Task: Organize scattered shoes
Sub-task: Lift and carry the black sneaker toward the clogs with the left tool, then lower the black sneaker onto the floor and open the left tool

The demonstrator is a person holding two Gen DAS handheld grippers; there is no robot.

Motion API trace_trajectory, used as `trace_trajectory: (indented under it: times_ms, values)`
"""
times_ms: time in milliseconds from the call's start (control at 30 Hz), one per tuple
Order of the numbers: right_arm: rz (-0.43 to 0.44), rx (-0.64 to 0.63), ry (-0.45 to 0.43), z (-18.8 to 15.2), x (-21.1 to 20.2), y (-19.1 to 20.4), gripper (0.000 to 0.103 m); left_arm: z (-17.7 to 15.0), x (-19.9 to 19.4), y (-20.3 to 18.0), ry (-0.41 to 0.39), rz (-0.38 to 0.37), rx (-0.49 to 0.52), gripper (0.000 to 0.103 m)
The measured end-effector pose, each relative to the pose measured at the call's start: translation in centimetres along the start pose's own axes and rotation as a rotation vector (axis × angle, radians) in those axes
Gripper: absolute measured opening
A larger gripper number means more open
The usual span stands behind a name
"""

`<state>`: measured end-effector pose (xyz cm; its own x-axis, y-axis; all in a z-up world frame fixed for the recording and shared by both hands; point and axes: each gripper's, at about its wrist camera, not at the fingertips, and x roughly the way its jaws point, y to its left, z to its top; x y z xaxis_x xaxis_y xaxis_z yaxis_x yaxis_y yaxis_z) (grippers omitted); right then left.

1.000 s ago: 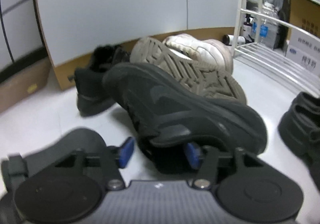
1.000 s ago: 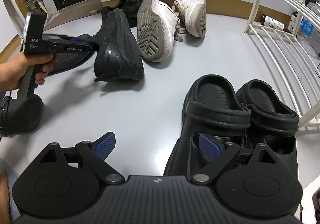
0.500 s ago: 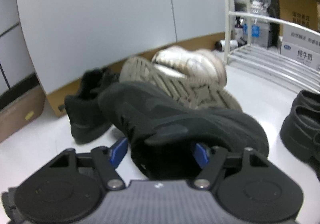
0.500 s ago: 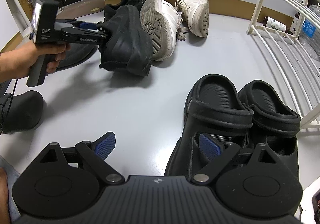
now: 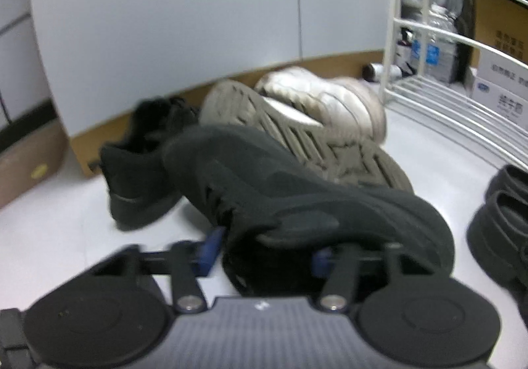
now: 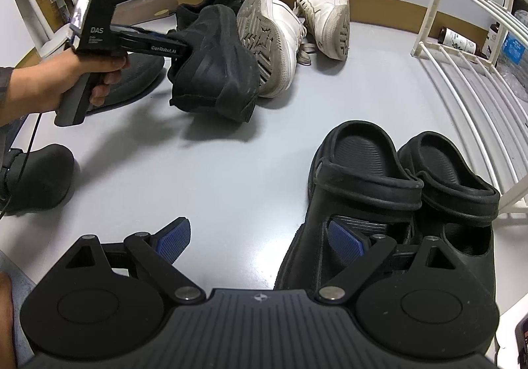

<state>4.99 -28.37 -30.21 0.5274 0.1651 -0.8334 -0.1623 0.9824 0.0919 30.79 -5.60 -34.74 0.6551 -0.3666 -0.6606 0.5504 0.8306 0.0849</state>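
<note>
Pretty clearly the pick-up step of the tidying is in hand here. Starting on the left, the left gripper [image 6: 180, 42] is closing on the collar of a black sneaker [image 6: 214, 65], with the heel end seen between its blue pads in the left wrist view, and the shoe looks to be carried just clear of the floor [image 6: 214, 177], judging by the shadow under it. Its long axis runs straight out ahead of that gripper, toe pointed away from it, sole turned toward a white sneaker [image 6: 274, 45] lying on its side just beyond. A second black sneaker [image 5: 138, 177] is parked ahead and to the left, near the wall. Further right, the right gripper [image 6: 260, 240] is held wide, nothing pinched; its right finger is dipped inside the nearer of two black clogs [image 6: 363, 177] while the left one sits outside over bare floor. The clogs are already paired beside the white rack [image 6: 462, 78], toes pointing away. Next, a firm bite should probably be confirmed before the sneaker gets swung over to its mate.
</note>
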Motion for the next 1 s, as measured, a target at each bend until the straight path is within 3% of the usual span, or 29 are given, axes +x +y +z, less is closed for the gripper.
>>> trace_trajectory:
  times_ms: [333, 1000]
  values:
    - [-0.003, 0.018, -0.001, 0.0, 0.0, -0.6, 0.094, -1.6, -2.8, 0.3, -0.014, -0.076, -0.057, 0.019]
    - [0.020, -0.012, -0.020, 0.4, -0.2, 0.9, 0.094, -7.2, -13.3, -2.3, 0.078, -0.207, -0.188, 0.019]
